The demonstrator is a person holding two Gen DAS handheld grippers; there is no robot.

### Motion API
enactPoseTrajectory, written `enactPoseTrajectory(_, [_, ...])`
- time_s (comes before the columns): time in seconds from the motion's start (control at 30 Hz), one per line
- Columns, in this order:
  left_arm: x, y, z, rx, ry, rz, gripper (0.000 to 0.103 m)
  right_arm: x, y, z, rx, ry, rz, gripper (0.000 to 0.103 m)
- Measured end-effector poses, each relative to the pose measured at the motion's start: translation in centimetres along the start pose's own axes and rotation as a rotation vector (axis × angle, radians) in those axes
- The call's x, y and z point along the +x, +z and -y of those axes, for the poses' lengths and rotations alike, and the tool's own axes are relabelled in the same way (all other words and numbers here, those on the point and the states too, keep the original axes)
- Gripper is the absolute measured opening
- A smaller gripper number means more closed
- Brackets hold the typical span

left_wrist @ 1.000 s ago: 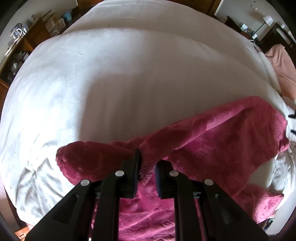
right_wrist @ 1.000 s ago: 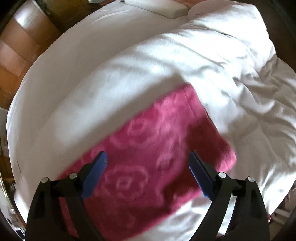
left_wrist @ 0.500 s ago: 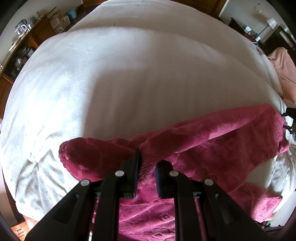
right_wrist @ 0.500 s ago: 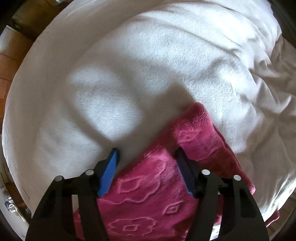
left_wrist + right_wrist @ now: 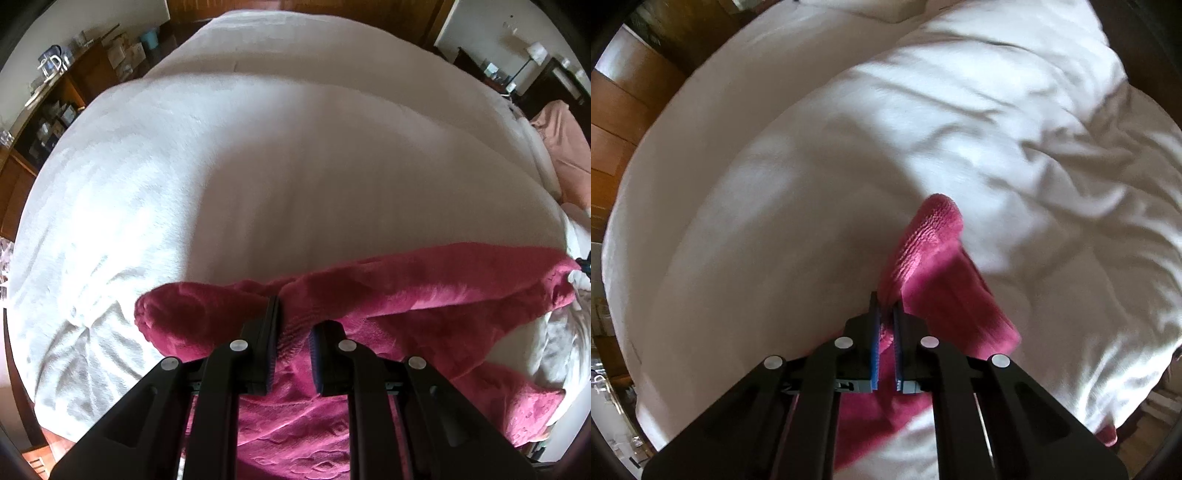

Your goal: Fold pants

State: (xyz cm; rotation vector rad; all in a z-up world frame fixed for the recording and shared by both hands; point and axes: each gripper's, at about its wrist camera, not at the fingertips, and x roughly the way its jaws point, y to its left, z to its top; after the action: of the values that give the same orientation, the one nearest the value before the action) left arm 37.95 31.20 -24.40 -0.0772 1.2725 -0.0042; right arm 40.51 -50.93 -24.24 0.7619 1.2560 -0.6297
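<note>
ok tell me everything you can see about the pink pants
The pants are deep pink fleece, plush, with an embossed flower pattern. They lie crumpled, not yet folded, on the white blanket over the bed. The left gripper is shut on a bunched fold of them, and the right gripper is shut on a ribbed edge that sticks up past its blue pads. Between the two grips the cloth stretches in a band, and the rest sags onto the blanket.
</note>
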Motion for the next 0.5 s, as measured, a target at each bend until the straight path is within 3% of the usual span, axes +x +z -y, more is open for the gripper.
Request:
enactPoseTrajectory(0.23, [-3.3, -1.9, -0.3, 0.027, -0.034, 0.057, 0.014, -8.2, -7.2, 6.2, 0.081, 0.096, 0.073, 0.005])
enactPoseTrajectory(0.5, [-7.0, -4.5, -1.6, 0.09, -0.07, 0.107, 0.014, -13.6, -15.3, 13.8, 0.142, 0.129, 0.144, 0.005])
